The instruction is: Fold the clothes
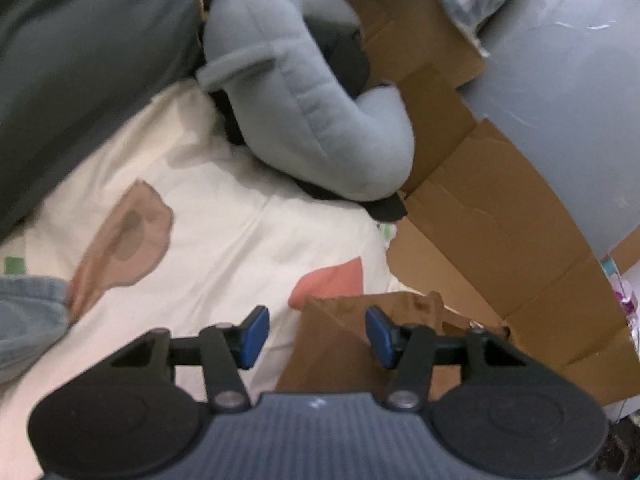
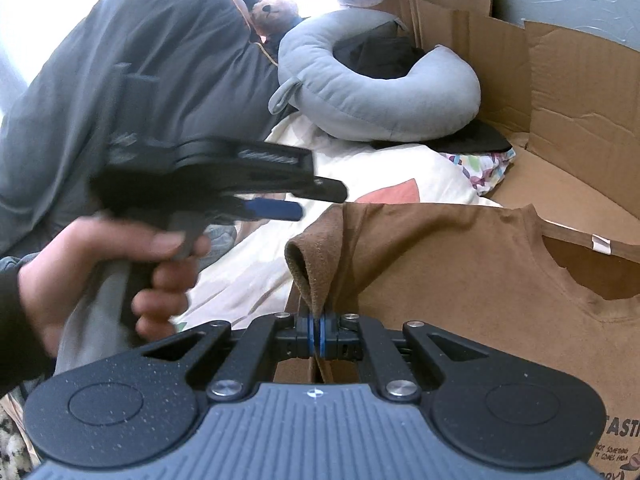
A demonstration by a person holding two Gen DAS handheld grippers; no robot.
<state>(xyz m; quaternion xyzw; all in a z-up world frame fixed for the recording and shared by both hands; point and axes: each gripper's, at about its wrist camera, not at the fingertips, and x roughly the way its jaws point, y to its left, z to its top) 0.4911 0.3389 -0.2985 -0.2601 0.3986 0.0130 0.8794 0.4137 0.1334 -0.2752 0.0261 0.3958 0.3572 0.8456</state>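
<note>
Right gripper [image 2: 316, 334]: I see my blue pads pressed together on a folded sleeve of the brown T-shirt [image 2: 460, 280]; the cloth rises in a small loop just above the jaws.
Left gripper [image 1: 316, 330]: my jaws stand wide apart with nothing between the blue pads [image 1: 254, 330]; a brown edge of the shirt [image 1: 340, 344] lies below the gap, not touched as far as I can tell.
Left hand [image 2: 108, 276]: in the right wrist view it wraps the grey handle of the left gripper [image 2: 276, 200], which is blurred and points right, above the bedding.
Brown T-shirt: spread on the right, neck opening toward the far right, small print at the lower right corner, too small for me to read.
Cream bedsheet [image 1: 224, 216]: under the shirt, with tan and coral shapes.
Grey neck pillow [image 2: 372, 92]: beyond the shirt, lying on dark cloth.
Cardboard [image 2: 568, 112]: flattened panels stand behind and right.
Dark grey duvet [image 2: 132, 72]: heaped at left.
Teddy bear [image 2: 274, 8]: behind the pillow.
</note>
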